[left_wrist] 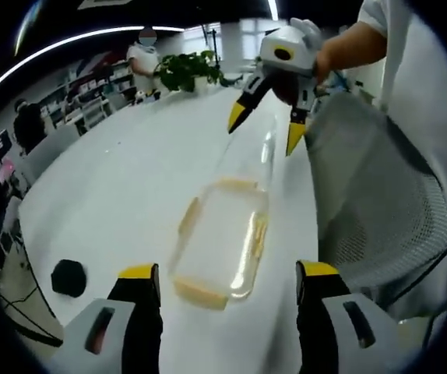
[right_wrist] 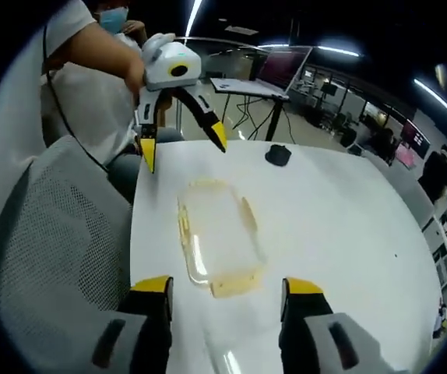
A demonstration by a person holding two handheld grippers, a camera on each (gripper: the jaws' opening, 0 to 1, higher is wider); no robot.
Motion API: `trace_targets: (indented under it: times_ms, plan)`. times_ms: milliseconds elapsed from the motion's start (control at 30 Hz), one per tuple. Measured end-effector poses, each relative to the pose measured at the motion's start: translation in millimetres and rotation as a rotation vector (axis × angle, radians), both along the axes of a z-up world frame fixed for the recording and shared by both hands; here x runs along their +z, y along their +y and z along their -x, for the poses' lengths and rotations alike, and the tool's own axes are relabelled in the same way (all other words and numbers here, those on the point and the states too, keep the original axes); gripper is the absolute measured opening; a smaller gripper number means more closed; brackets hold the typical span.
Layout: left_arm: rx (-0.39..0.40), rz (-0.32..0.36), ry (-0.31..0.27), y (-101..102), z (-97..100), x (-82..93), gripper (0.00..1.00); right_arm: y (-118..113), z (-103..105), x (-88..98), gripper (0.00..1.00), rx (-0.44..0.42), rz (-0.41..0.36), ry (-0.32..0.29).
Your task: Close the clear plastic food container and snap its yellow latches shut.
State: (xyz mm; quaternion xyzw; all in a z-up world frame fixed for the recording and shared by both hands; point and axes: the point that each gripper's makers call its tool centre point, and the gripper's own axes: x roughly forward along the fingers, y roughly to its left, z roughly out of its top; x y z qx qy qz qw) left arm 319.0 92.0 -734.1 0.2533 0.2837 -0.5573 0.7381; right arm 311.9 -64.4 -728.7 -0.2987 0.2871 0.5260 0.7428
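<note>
The clear container (left_wrist: 223, 238) lies lengthwise between both hand-held grippers (each spread wide, grasping nothing); left hand-held gripper (left_wrist: 227, 282) nearer, right hand-held gripper (right_wrist: 225, 292) opposite.

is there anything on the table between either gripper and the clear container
Nothing visible. In the left gripper view, bare white table lies between the open left gripper and the clear container. In the right gripper view, the open right gripper faces it likewise. A small black object sits off to one side.
</note>
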Motion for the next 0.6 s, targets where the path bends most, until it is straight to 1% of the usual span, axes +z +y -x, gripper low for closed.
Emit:
trace_targets:
  times_ms: [67,133,167,233,300,333,367,433,467,600]
  plan:
    - [-0.006,-0.021,0.016,3.0,-0.5,-5.1,0.69,0.8,-1.7,-2.8,0.51,0.006,0.004,0.007]
    - [-0.023,-0.033,0.007,4.4,-3.6,-9.4,0.67,1.0,-2.3,-6.4,0.49,0.009,0.01,0.019]
    - [-0.029,-0.04,0.012,4.9,-4.2,-11.6,0.67,1.2,-2.6,-8.2,0.49,0.015,0.014,0.017]
    - [-0.04,-0.017,0.029,1.7,-3.8,-11.5,0.67,1.8,-4.0,-9.2,0.46,0.033,0.023,0.003]
    - [-0.069,-0.042,0.01,2.5,-6.7,-16.3,0.67,5.2,-3.1,-7.9,0.46,0.045,0.009,0.005]
    - [-0.075,-0.045,0.022,2.5,-7.2,-19.4,0.66,6.3,-4.8,-9.1,0.46,0.04,0.005,0.011]
    - [-0.082,-0.055,0.024,3.0,-7.1,-21.8,0.65,6.5,-5.4,-11.0,0.46,0.042,0.012,0.012]
    - [-0.126,-0.091,0.008,6.4,-7.3,-28.1,0.63,6.6,-6.4,-15.2,0.46,0.064,0.034,0.009]
    - [-0.129,-0.098,0.014,7.7,-7.6,-31.3,0.62,6.5,-8.2,-17.8,0.46,0.067,0.045,0.01]
    - [-0.151,-0.103,0.01,9.4,-10.1,-36.2,0.61,5.9,-12.7,-24.0,0.45,0.069,0.06,0.032]
